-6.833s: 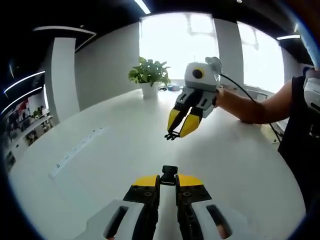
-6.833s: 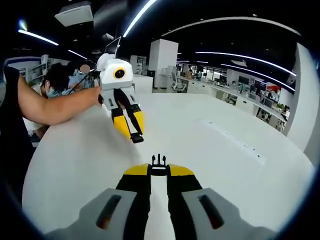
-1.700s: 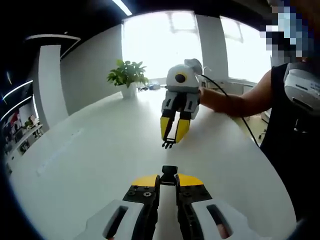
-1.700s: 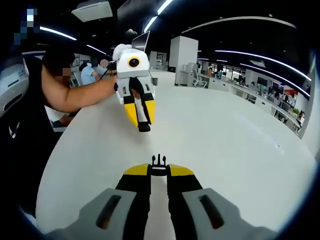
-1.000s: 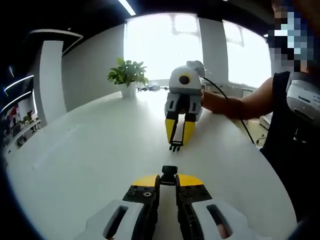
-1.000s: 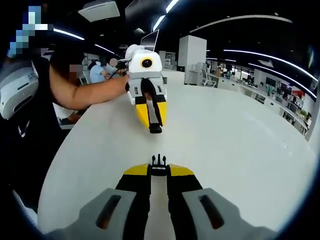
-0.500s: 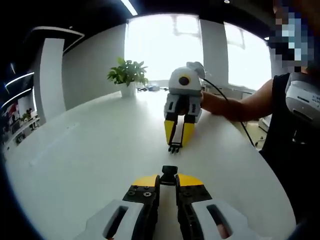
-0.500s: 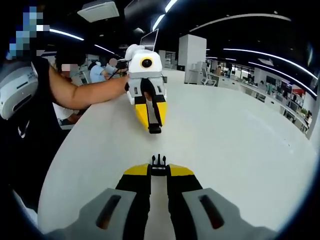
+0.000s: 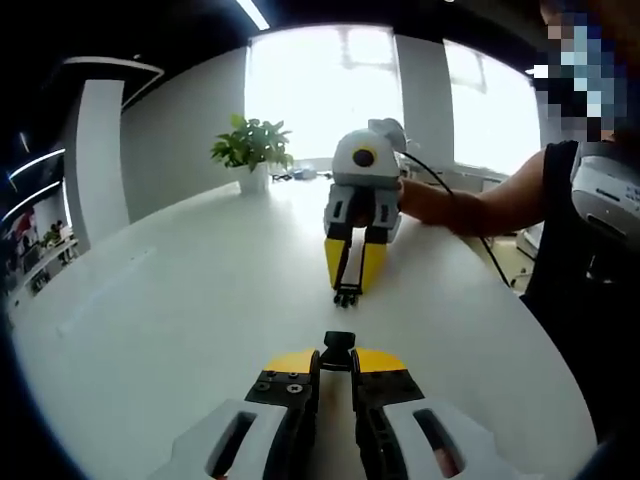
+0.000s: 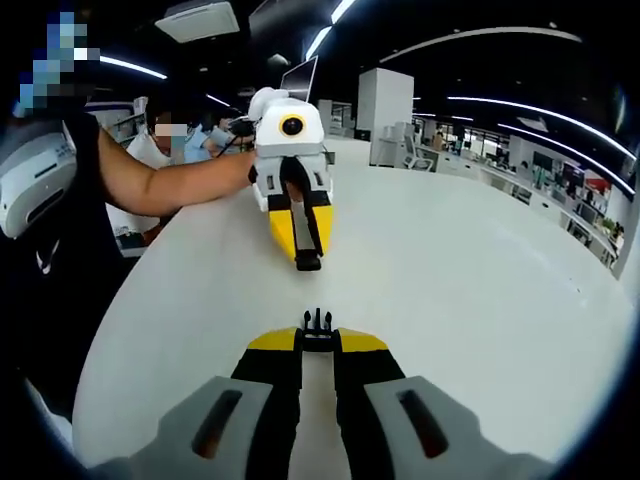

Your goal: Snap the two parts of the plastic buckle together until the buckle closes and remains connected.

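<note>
Above the table (image 9: 180, 330), both buckle halves (still apart) face each other.

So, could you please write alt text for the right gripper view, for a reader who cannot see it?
The right gripper, shut on the pronged buckle half, faces the left gripper, which holds the socket buckle half a short gap away above a white table; the halves are not yet joined.
</note>
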The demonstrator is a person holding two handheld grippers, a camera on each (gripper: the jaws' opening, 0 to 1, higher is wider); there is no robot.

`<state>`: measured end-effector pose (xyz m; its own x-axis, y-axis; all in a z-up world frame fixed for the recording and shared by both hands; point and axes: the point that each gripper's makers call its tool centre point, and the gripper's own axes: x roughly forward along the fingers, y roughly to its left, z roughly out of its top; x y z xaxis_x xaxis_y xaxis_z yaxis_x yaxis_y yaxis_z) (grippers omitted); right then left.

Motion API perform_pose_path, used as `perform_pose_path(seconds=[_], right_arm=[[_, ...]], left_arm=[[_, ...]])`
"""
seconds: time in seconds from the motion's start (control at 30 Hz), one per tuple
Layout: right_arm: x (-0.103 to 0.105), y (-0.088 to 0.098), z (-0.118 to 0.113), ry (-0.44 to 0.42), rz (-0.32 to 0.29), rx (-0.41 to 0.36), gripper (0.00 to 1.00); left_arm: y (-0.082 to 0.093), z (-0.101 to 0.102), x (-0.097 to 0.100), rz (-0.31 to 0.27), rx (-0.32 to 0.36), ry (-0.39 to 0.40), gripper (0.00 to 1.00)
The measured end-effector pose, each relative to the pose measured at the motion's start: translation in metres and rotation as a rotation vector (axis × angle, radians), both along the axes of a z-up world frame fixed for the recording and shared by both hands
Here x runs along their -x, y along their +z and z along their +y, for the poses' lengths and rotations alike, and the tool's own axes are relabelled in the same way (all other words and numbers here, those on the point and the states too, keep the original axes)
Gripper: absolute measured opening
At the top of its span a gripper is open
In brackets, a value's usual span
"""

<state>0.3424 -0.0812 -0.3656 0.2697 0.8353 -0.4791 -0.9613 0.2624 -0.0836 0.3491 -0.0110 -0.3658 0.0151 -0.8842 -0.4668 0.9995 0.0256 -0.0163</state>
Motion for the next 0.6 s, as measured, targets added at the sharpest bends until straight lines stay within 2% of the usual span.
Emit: perform_pose_path(seconds=[0.6], right_arm=[[0.0017,-0.0017,0.0018,0.012,-0.002,0.003,0.11]], left_arm=[[-0.005,-0.0042,0.0028,0.009,-0.004,-0.011,0.1]])
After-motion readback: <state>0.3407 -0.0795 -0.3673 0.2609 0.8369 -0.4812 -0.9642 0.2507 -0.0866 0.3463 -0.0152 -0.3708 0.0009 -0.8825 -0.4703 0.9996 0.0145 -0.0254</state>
